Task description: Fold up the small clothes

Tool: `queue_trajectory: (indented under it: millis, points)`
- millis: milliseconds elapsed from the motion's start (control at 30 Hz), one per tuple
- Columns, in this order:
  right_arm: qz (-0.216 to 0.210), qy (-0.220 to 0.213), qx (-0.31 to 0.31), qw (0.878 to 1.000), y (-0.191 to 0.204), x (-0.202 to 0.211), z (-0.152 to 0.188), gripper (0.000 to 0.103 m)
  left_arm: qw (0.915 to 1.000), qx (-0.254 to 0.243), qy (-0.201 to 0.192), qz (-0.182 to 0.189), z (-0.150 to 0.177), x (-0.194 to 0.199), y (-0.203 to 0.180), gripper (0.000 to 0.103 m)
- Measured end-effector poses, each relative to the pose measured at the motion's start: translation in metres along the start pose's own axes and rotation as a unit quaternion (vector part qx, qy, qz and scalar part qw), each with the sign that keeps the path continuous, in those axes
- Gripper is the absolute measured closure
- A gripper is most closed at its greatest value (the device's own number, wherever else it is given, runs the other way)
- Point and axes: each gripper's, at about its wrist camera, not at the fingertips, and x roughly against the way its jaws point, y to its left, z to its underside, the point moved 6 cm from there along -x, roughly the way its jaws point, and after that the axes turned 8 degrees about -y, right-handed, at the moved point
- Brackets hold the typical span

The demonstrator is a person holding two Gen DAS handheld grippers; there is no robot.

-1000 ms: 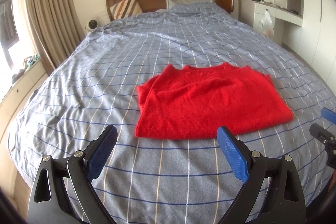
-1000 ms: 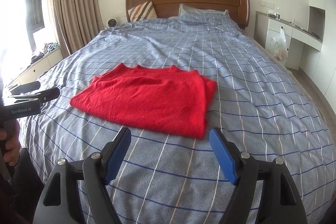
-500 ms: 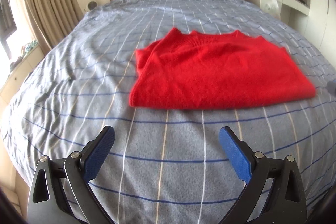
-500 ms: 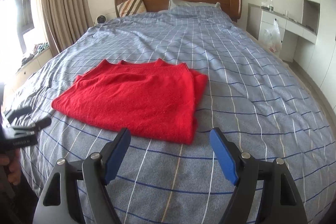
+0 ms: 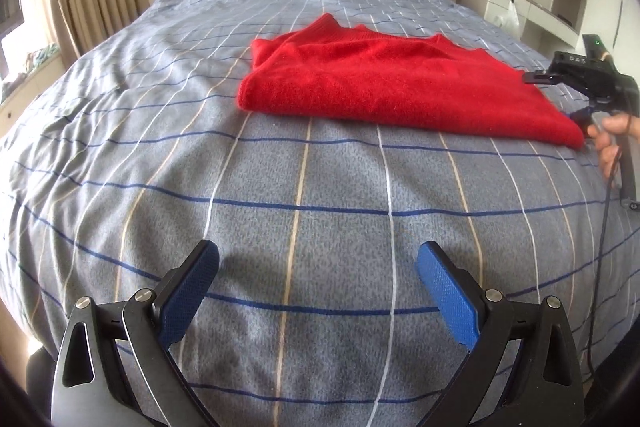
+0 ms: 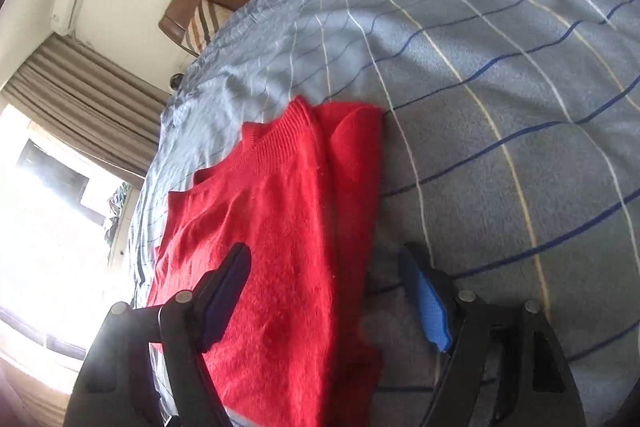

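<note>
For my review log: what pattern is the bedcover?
Grey-blue bedcover with a grid of dark blue, white and tan lines; clearest in the left wrist view.

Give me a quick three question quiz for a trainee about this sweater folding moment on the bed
1. True or false: the left gripper is gripping the red sweater.
2. Which edge of the sweater does the right gripper straddle: A, its right side edge; B, its collar?
3. Fill in: the sweater lies on a plaid ___.

Key: 1 false, it hovers open, short of the sweater. 2 A, one finger over the knit, the other over the bedding. 3 bedspread.
</note>
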Motion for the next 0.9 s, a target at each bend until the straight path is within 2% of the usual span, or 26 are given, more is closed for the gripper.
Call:
queue_trajectory:
  millis: [33,67,167,333,433,533,633,700,767,833,900]
  points:
    - [0.007,0.008,0.003,1.0,0.003,-0.005,0.0,0.068,1.0,0.003,-0.002,0.003,0.003,0.001,0.001,0.003]
    - [0.009,0.019,0.007,1.0,0.008,-0.009,-0.001,0.093,1.0,0.005,-0.002,0.004,0.005,0.003,0.003,0.003]
    - [0.023,0.016,0.041,0.999,0.041,-0.002,-0.009,0.093,0.9998,0.014,-0.012,-0.007,0.007,0.01,0.017,0.003]
    - [-0.033,0.009,0.101,0.994,0.15,0.001,-0.019,0.093,0.9957,0.069,-0.042,-0.044,-0.004,0.019,0.062,0.003]
    - [-0.067,0.032,0.144,0.987,0.218,-0.025,-0.003,0.093,0.991,0.106,-0.046,-0.066,-0.004,0.021,0.09,0.003]
    - [-0.081,0.06,0.179,0.979,0.267,-0.064,0.027,0.093,0.9856,0.141,-0.043,-0.083,0.0,0.021,0.113,0.003]
    - [-0.089,0.093,0.189,0.973,0.293,-0.104,0.059,0.091,0.9814,0.155,-0.047,-0.102,0.002,0.024,0.128,0.003]
    - [-0.102,0.123,0.184,0.97,0.3,-0.128,0.08,0.08,0.9794,0.161,-0.049,-0.112,0.004,0.026,0.136,0.003]
    - [-0.136,0.152,0.139,0.969,0.3,-0.138,0.094,0.068,0.9776,0.169,-0.049,-0.116,0.006,0.026,0.142,0.003]
    - [-0.174,0.145,0.103,0.968,0.3,-0.128,0.095,0.066,0.9764,0.176,-0.049,-0.115,0.007,0.026,0.146,0.003]
    - [-0.189,0.128,0.112,0.967,0.299,-0.11,0.088,0.066,0.9761,0.178,-0.052,-0.114,0.006,0.026,0.146,0.003]
